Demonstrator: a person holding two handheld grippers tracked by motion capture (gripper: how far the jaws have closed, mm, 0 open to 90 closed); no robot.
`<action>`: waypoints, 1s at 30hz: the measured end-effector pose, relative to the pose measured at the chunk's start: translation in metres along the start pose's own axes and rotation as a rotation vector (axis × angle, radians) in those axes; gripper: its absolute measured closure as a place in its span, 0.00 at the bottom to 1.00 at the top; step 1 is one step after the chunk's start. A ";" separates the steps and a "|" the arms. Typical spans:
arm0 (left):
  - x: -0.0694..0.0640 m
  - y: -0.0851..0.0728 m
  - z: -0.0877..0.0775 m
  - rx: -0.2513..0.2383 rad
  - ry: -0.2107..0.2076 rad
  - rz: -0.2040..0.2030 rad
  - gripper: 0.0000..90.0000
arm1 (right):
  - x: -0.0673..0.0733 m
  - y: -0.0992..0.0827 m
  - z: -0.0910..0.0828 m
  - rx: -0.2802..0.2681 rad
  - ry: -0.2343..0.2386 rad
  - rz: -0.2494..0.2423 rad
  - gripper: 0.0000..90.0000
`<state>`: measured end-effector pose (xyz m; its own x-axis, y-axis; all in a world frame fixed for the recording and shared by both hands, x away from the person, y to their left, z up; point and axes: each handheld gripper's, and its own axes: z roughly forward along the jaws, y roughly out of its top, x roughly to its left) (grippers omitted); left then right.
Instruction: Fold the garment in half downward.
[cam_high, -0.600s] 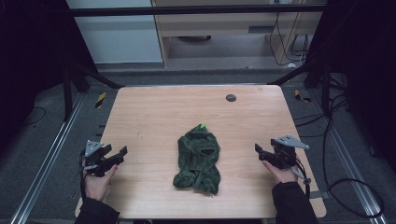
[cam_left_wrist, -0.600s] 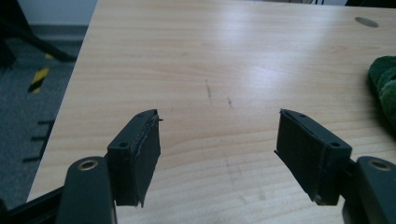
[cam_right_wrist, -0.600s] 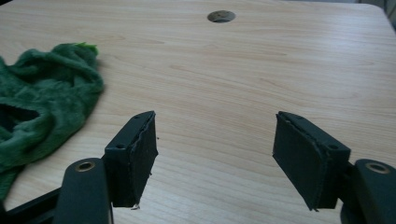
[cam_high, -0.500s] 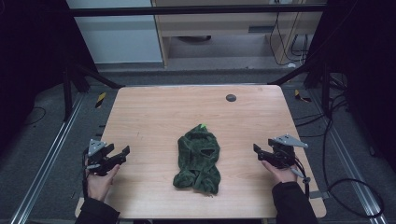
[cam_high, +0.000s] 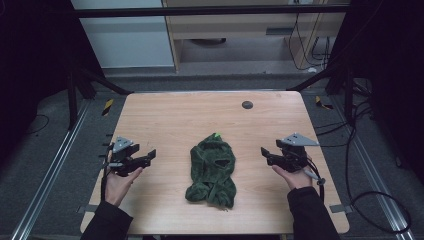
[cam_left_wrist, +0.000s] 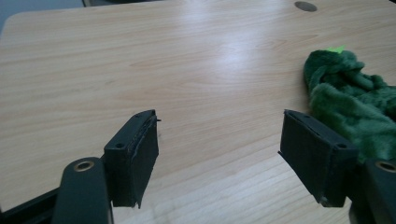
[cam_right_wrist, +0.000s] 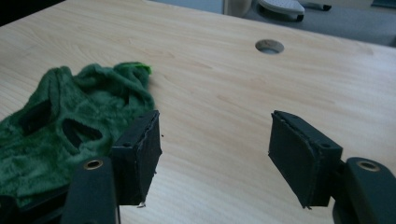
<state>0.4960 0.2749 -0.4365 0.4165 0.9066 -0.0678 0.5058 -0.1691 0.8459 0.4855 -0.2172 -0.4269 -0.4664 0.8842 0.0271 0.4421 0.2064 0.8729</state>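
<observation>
The fuzzy green cloth (cam_high: 212, 171) lies in a crumpled heap in the middle of the tabletop (cam_high: 175, 120). A tiny bright green tag (cam_high: 217, 135) pokes out at its far end. Your left claw (cam_high: 148, 156) hangs over the tabletop to the left of the cloth, with its jaws wide apart and nothing in them. Your right claw (cam_high: 265, 153) hangs to the right of it, jaws apart and empty too. Both claws point at the cloth, but neither one touches it. So it looks like nothing is done yet. You have all the work left: reach in and grab the cloth.
</observation>
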 end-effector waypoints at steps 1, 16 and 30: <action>-0.003 0.003 0.002 0.001 -0.006 0.005 0.30 | 0.001 0.004 0.001 -0.005 0.000 -0.002 0.38; -0.041 0.046 0.029 -0.030 -0.074 0.078 0.30 | 0.021 0.047 0.029 -0.014 0.053 -0.034 0.41; -0.060 0.061 0.061 0.014 -0.101 0.120 0.34 | 0.036 0.061 0.066 0.018 0.077 -0.034 0.47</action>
<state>0.5483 0.1865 -0.4134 0.5477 0.8364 -0.0203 0.4586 -0.2798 0.8434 0.5465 -0.1454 -0.4054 -0.5384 0.8419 0.0359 0.4388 0.2437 0.8649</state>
